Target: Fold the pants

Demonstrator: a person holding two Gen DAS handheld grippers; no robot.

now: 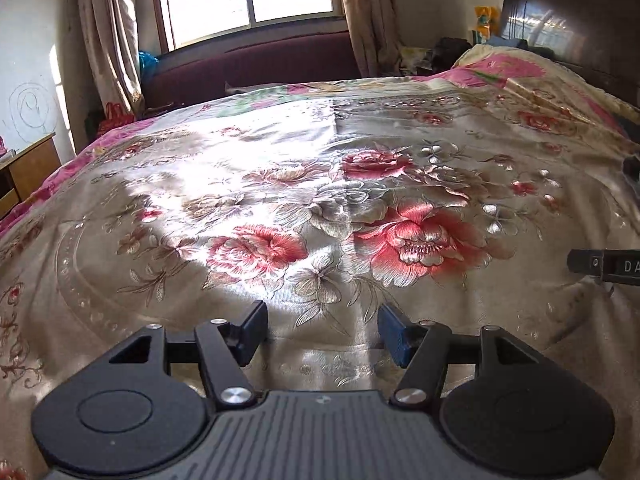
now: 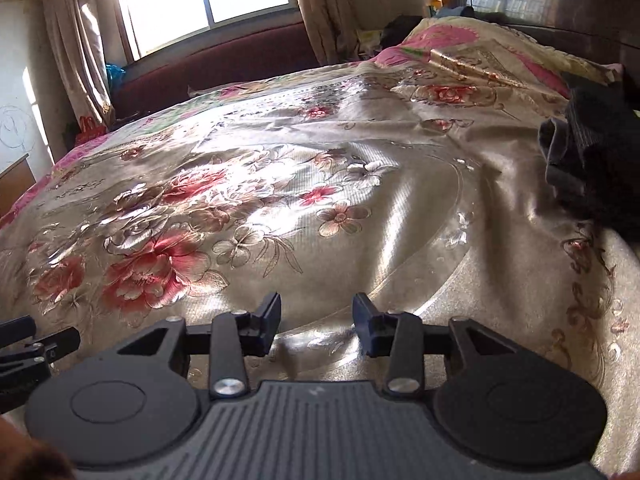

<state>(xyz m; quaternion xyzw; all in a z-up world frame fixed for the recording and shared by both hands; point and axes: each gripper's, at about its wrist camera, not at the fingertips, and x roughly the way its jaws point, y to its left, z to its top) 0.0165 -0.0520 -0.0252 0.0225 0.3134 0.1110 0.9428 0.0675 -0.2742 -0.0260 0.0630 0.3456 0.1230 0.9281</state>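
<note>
Dark grey-black pants (image 2: 596, 164) lie bunched in a heap on the bed at the far right of the right wrist view; a sliver of them shows at the right edge of the left wrist view (image 1: 633, 170). My left gripper (image 1: 322, 334) is open and empty, low over the floral bedspread (image 1: 320, 200). My right gripper (image 2: 316, 330) is open and empty too, over the bedspread (image 2: 280, 200), well short and left of the pants. Each gripper shows at the other view's edge, the right one (image 1: 604, 266) and the left one (image 2: 24, 344).
The bed fills both views. A dark headboard (image 1: 572, 28) stands at the far right, a maroon bench (image 1: 256, 64) under the window behind the bed, curtains on both sides, and a wooden desk (image 1: 28, 168) at the left.
</note>
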